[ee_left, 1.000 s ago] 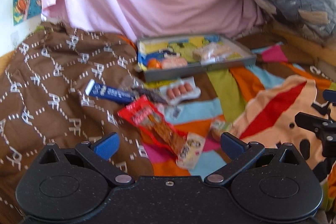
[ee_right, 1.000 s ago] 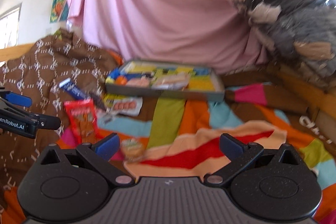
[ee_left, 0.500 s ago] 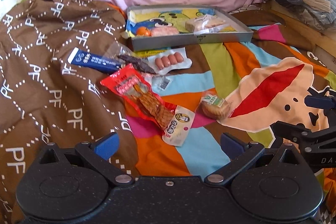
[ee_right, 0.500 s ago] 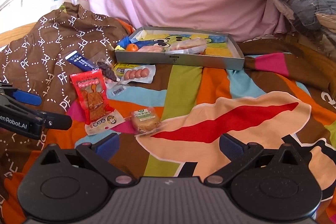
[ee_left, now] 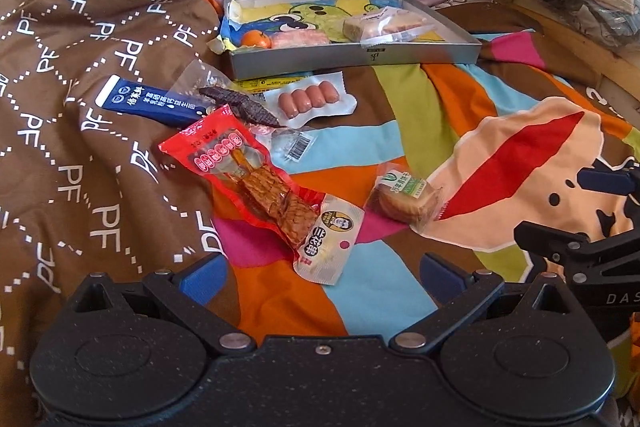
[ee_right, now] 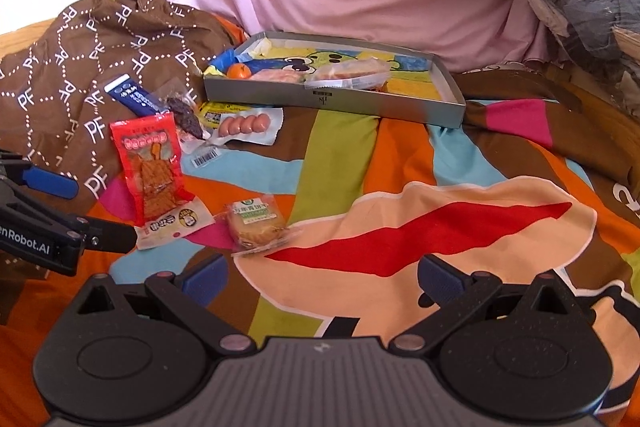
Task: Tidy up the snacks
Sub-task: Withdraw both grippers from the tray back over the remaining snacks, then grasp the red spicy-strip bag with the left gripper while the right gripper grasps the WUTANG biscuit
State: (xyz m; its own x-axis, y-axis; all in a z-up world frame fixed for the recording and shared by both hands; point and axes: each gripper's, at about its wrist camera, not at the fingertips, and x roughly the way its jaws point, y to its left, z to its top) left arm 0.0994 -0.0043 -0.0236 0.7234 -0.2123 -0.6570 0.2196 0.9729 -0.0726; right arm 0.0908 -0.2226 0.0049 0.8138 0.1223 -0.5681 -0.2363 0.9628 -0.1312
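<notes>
Left gripper: fingers spread wide, nothing held; the cream sachet lies just ahead, between the fingers.
Right gripper: fingers released, empty; the biscuit pack lies ahead, nearer the left finger.
Snacks: red pouch overlaps the cream sachet; sausage pack and blue stick pack lie farther ahead, short of the tray, which already holds an orange and wrapped items.
Risk, overlap: the red pouch is likely dragged along if the sachet is pinched.
Risk, bedding: the soft quilt could be caught with a flat pack.
Risk, grippers: both are seen close together; a collision is possible.
Change: both views are pitched lower and nearer than a second ago; snacks are unmoved.
</notes>
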